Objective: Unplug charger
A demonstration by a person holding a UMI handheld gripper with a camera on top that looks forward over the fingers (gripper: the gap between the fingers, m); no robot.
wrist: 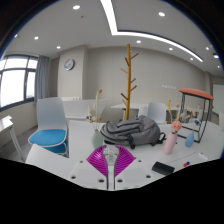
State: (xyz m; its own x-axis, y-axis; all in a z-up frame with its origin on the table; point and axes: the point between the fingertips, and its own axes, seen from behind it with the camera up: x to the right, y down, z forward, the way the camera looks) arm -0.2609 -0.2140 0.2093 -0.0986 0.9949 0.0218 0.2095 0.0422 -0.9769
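Note:
My gripper is raised above a white table and looks across an office room. The two magenta pads meet along a thin line, so the fingers are shut. A small pale patch shows right at the fingertips; I cannot tell what it is. No charger, cable or socket can be made out.
A grey backpack lies on the table beyond the fingers, with a wooden coat stand behind it. A black flat object and a pink bottle are to the right. A blue chair stands to the left.

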